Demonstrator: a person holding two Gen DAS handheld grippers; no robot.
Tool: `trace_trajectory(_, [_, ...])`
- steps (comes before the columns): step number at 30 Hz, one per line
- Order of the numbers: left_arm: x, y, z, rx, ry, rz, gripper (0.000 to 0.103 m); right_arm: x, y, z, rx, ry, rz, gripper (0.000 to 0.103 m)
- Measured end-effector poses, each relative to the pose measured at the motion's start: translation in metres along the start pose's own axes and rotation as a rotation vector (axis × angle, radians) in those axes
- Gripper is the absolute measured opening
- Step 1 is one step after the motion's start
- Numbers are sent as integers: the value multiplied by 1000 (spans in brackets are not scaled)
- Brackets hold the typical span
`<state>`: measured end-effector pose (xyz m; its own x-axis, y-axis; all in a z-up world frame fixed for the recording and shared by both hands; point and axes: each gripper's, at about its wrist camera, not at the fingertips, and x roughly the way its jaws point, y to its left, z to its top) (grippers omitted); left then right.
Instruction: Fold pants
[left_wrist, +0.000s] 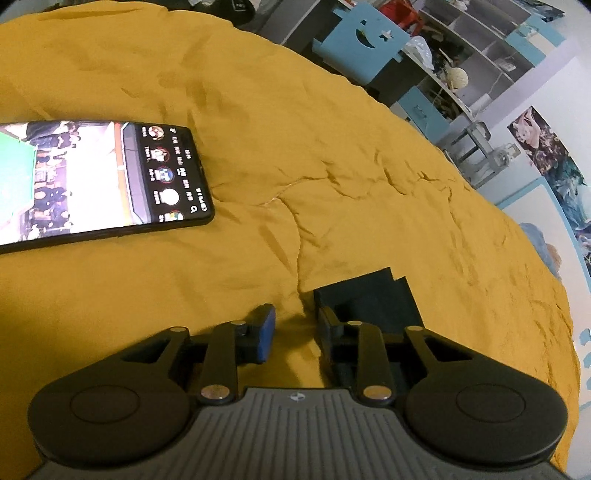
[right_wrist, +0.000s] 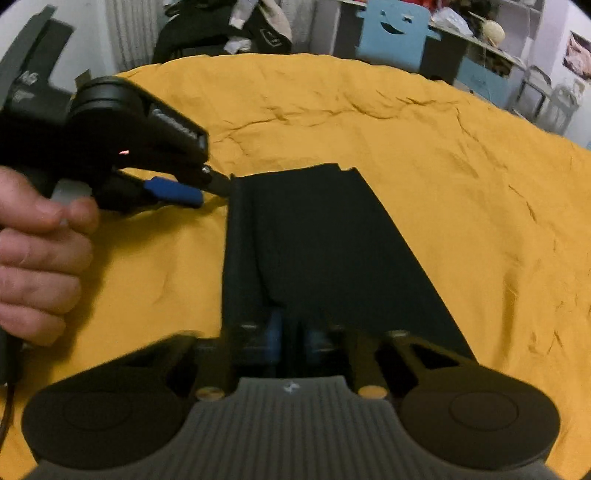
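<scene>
The dark folded pants (right_wrist: 325, 240) lie as a long strip on the yellow bedsheet (right_wrist: 443, 166), running from the middle of the right wrist view down to my right gripper (right_wrist: 293, 332). That gripper is blurred and shut on the strip's near end. My left gripper (right_wrist: 210, 194), held in a hand (right_wrist: 37, 258), reaches the strip's far left corner; its black fingertip touches the edge. In the left wrist view the left gripper (left_wrist: 295, 325) stands partly open over bare sheet, with the pants (left_wrist: 373, 299) just right of its right finger.
A lit phone (left_wrist: 103, 181) lies on the sheet (left_wrist: 258, 110), left of the left gripper. Beyond the bed's far edge stand a blue chair (left_wrist: 364, 40), cluttered shelves (left_wrist: 480, 48) and a pile of clothes (right_wrist: 229, 29).
</scene>
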<state>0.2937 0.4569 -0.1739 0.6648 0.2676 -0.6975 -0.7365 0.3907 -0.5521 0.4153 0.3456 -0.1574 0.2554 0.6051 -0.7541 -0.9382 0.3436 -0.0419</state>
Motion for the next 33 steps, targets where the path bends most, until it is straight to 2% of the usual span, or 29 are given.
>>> trace_trajectory(2, [-1, 1, 1, 0, -4, -7, 32, -8, -7, 4, 47, -43, 7, 0])
trace_trajectory(5, [-2, 3, 1, -10, -3, -16, 32, -22, -13, 12, 116, -130, 114, 0])
trace_trajectory(10, [2, -2, -1, 17, 12, -17, 32, -4, 4, 8, 47, -46, 146, 0])
trace_trajectory(15, [15, -24, -7, 138, 32, 6, 33, -7, 2, 2, 66, -76, 163, 0])
trace_trajectory(18, [24, -29, -7, 156, 37, 21, 34, -3, 2, 3, 68, -89, 164, 0])
trace_trajectory(20, [29, -31, -7, 168, 41, 35, 33, -1, 2, 3, 72, -98, 177, 5])
trace_trajectory(21, [33, -33, -7, 187, 45, 49, 30, 0, 2, 2, 78, -98, 186, 11])
trace_trajectory(22, [35, -35, -8, 206, 49, 53, 18, 2, 3, 2, 85, -91, 197, 18])
trace_trajectory(24, [35, -38, -10, 231, 38, 78, 5, -7, -1, -2, 113, -96, 218, 19])
trace_trajectory(25, [34, -36, -9, 224, 34, 77, 4, -18, -5, -6, 139, -106, 222, 19])
trace_trajectory(28, [28, -32, -7, 192, 10, 101, 6, -62, -24, -29, 239, -139, 189, 19])
trace_trajectory(30, [20, -34, -6, 204, -17, 127, 9, -101, -38, -54, 323, -162, 133, 20])
trace_trajectory(33, [0, -53, -18, 310, -130, 184, 10, -159, -53, -105, 445, -138, -17, 25])
